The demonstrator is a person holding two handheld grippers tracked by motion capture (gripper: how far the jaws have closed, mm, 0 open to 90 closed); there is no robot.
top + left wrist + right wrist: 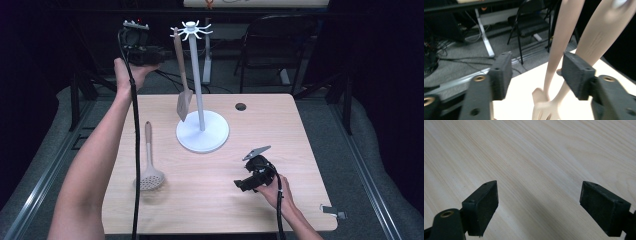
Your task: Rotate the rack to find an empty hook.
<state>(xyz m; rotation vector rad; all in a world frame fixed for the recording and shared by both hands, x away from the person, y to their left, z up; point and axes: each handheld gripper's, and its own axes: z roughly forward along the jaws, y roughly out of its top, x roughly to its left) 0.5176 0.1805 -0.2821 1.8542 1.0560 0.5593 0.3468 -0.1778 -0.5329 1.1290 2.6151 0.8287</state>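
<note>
jaws of the left gripper (536,72) stand apart with nothing clamped between them; in the left gripper view the wooden handle of the spatula (564,37) passes through the gap without touching either pad, and the white pole of the stand (599,37) rises just behind it. from the high view this left gripper (160,55) is held up high past the far left edge of the table (300,150), level with the upper part of the spatula's handle, its cable trailing down along the forearm.

the spatula (182,80) hangs from one of the hooks at the top of the stand (196,75) — handle up, flat blade down, the blade just above the round white base and slightly tilted. the stand sits on the far middle part of the table.

jaws of the right gripper (539,205) are wide open and hold nothing; they point down at bare pale wood in the right gripper view. in the high view the right gripper (242,185) sits low over the near right part of the table, well apart from the stand.

a skimmer (150,165) with a wooden handle and a round perforated head lies flat on the near left part of the table — head toward the person, untouched by either gripper. a small dark hole (240,106) is in the tabletop near its far edge.
</note>
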